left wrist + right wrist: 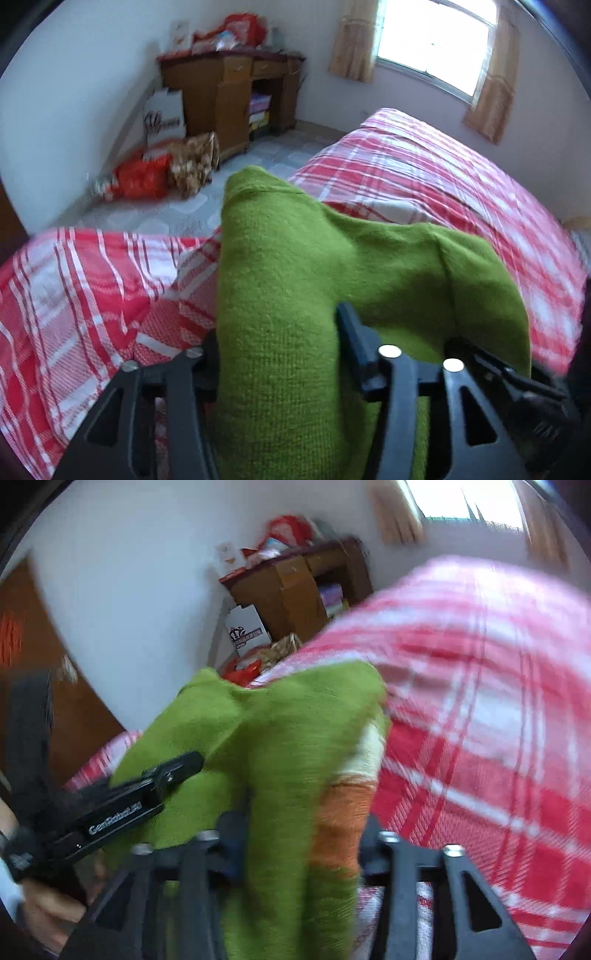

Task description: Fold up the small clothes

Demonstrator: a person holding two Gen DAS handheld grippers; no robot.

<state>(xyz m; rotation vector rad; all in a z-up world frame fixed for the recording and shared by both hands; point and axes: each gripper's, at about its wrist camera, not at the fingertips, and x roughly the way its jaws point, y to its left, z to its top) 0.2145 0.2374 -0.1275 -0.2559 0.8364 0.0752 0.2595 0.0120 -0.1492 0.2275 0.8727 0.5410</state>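
A small green knitted garment (pixel 295 266) hangs between both grippers above a bed with a red and white plaid cover (pixel 424 177). My left gripper (pixel 277 343) is shut on a thick fold of it, and the cloth bulges up over the jaws. In the right wrist view the garment (pixel 266 738) shows cream and orange bands (pixel 343 812) along one edge. My right gripper (pixel 299 834) is shut on it near those bands. The left gripper (pixel 177 768) appears there at the left, clamped on the same cloth. The fingertips are hidden by the fabric.
A wooden desk (pixel 225 88) with clutter stands against the far wall. Bags (pixel 162 173) lie on the tiled floor beside it. A curtained window (pixel 432 40) is at the back right. A brown door (pixel 44 672) is at the left in the right wrist view.
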